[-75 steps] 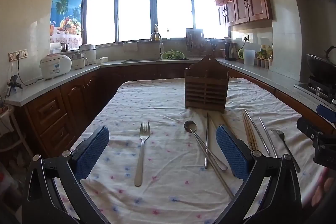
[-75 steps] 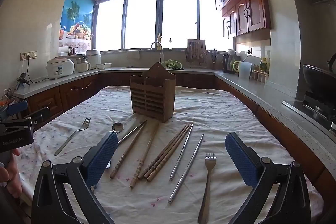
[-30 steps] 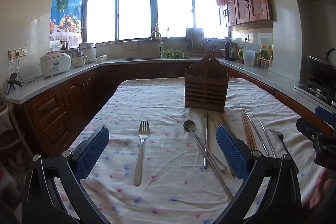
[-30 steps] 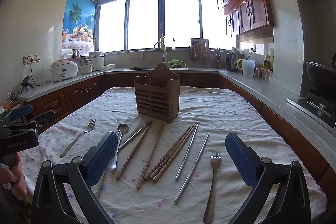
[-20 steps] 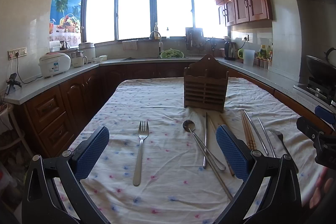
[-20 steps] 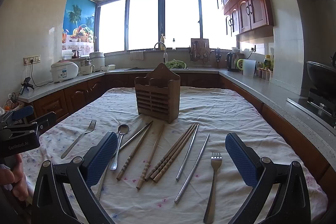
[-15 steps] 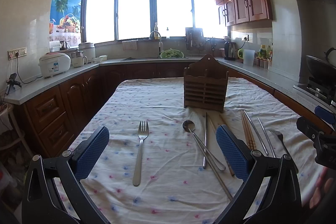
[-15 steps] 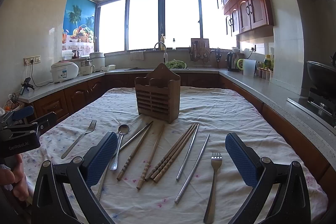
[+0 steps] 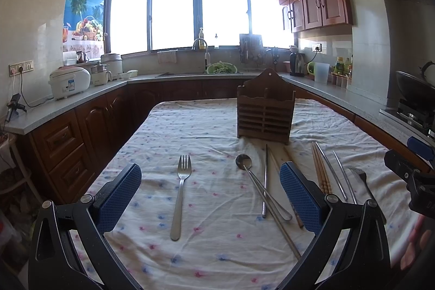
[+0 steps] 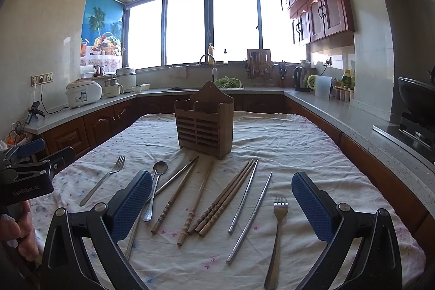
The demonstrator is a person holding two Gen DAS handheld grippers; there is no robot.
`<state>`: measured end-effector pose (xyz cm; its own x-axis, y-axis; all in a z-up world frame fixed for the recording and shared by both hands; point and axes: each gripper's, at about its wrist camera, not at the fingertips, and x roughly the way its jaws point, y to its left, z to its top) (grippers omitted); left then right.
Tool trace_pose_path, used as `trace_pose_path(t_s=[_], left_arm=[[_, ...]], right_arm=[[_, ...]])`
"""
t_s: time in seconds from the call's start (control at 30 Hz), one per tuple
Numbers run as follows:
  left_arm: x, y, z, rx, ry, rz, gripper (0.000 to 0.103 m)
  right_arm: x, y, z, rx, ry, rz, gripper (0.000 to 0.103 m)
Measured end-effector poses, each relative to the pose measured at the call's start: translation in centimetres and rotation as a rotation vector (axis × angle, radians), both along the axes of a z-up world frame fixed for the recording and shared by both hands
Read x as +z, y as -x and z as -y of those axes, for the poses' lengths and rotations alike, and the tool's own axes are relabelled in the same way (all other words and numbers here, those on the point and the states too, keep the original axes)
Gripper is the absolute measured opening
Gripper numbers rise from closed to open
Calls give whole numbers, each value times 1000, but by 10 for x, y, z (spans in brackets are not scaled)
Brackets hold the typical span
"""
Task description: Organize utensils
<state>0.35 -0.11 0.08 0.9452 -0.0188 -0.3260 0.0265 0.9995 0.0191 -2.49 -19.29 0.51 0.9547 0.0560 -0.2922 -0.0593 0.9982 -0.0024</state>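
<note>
Both grippers hover low over the near end of the table, each with its jaws spread wide and nothing between the blue pads. The left gripper (image 9: pixel 210 193) frames a fork and a spoon; the right gripper (image 10: pixel 221 204) frames the chopsticks and the other fork.

Taking the wooden utensil holder (image 10: pixel 204 119) as the landmark, every utensil lies flat on the floral tablecloth (image 10: pixel 285 143) on the near side of it, none inside it.

There are two forks: the left fork (image 9: pixel 180 192) lies well to the left of the holder, and the right fork (image 10: pixel 276 235) lies nearest the camera, to the holder's right, its handle end cut off by the bottom edge of the right wrist view. There is one spoon (image 10: pixel 155 188), near and left of the holder.

Metal chopsticks number four. One pair (image 10: pixel 248 205) lies apart to the near right. The other two (image 9: pixel 267 186) cross by the spoon, one partly hidden behind the right gripper's left finger.

Wooden chopsticks number at least four: two ridged ones (image 10: pixel 187 197) spread apart directly in front of the holder, and a tight bundle (image 10: pixel 225 197) just to their right, where the sticks press so close together that the count is hard to make out.

The holder stands upright at mid-table; its compartments cannot be seen into. Past it, a rice cooker (image 10: pixel 83 93) sits on the counter to the left.
</note>
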Motion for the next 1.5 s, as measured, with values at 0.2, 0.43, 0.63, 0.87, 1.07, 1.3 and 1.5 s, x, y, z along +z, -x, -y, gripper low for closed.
trace_pose_path(t_s=[0.2,0.43,0.63,0.87,1.07,1.3,1.5], left_arm=[[-3,-3,0,1,0,-9,103],[-4,-14,-6,-3,27,-53,103],[-5,-25,-9,-15,47,-92,103],[-5,-51,-8,-50,76,-188,103],[-13,-75,-2,-87,83,-271,102],[-21,-107,6,-154,118,-368,89],[-34,-139,13,-204,142,-466,74]], right_arm=[[0,0,-1,1,-2,-2,103],[2,-1,0,5,-17,-11,103],[3,-8,6,5,-33,-36,103],[4,-23,18,-5,-81,-97,103],[2,-41,35,-18,-132,-149,102],[-4,-71,44,-8,-201,-246,77],[-15,-110,38,54,-267,-351,50]])
